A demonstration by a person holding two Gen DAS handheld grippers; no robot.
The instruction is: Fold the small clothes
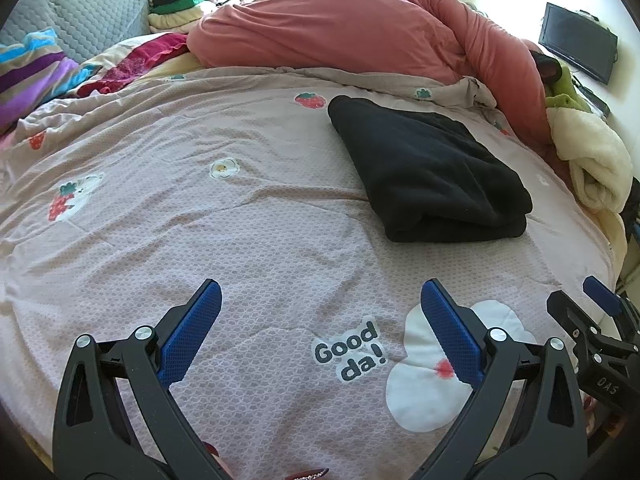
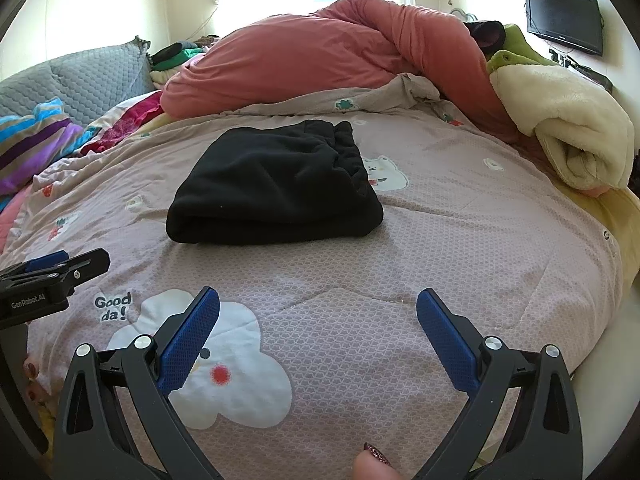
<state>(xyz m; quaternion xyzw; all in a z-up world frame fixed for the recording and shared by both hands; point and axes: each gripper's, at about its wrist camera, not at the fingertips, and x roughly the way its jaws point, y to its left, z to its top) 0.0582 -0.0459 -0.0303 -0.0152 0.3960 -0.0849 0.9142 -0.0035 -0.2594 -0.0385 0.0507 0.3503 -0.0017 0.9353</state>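
A: Where's the black garment?
B: Folded on the bed, beyond the "Good da!" print; long axis runs away, waistband far.
A: Fingers?
B: Left gripper and right gripper both spread, holding nothing.

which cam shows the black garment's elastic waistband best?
Right wrist: the folded black garment lies near centre with its gathered waistband facing the camera. Left wrist shows the garment off to the right, folded edge forward, waistband hidden.

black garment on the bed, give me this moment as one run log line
black garment: folded, on bedspread | left gripper: open, empty | right gripper: open, empty | contact: none
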